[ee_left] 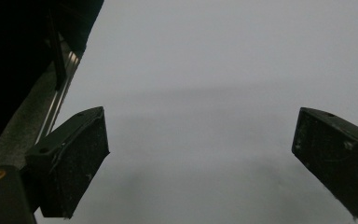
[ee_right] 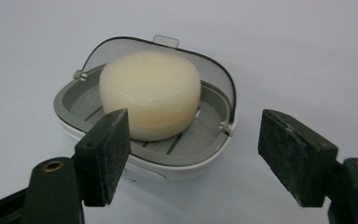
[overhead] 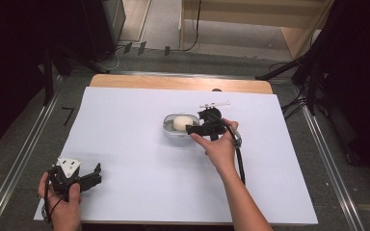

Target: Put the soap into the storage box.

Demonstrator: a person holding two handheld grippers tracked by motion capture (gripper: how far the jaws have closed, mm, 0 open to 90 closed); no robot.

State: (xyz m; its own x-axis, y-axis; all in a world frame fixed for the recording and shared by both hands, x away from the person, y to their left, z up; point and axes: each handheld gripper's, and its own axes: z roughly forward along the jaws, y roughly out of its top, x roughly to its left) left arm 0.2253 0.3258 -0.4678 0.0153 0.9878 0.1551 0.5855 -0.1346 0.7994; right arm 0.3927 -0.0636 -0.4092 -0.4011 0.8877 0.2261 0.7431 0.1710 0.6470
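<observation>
Soap [ee_right: 150, 93], a round cream bar, lies in a grey soap dish [ee_right: 70, 100] near the middle of the white sheet [overhead: 139, 159] that covers the table. The right gripper [ee_right: 193, 156] is just in front of the dish, jaws spread apart and holding nothing; one jaw already overlaps the near rim. To take the bar well, I think the jaws should go lower and forward until both pads face its sides, then close gently, because soap may slip. The clear lid [ee_right: 168, 51] stands open behind it. The left gripper [ee_left: 200, 158] rests released near the sheet's left front corner. A thin metal object [overhead: 215, 104] beyond the dish is too small to identify.
</observation>
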